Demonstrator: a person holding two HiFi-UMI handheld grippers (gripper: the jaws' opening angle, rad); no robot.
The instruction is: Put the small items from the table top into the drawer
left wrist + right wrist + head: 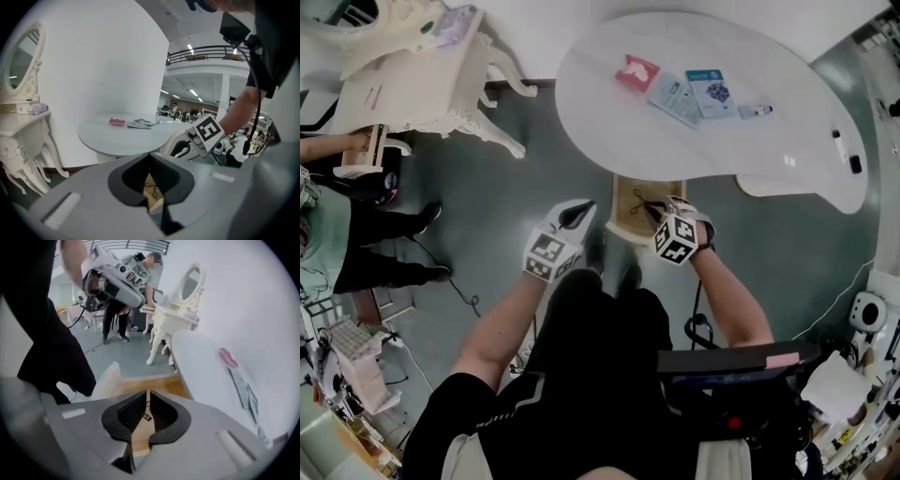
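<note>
Small items lie on the white oval table (609, 131): a red packet (637, 72), two blue cards (675, 98), a small tube (755, 111) and dark bits (855, 164) at the right end. Under its front edge the wooden drawer (623, 220) stands open, with a thin black cord (638, 199) on its floor. My right gripper (656, 212) hangs over the drawer, its jaws nearly together with only a slit; the cord (146, 416) shows through it. My left gripper (575, 216) is left of the drawer, shut and empty.
An ornate white vanity (422, 75) with a mirror stands at the far left, and a person (356, 234) is beside it. A cable (459, 286) trails on the grey floor. Cluttered equipment (867, 314) sits at the right edge.
</note>
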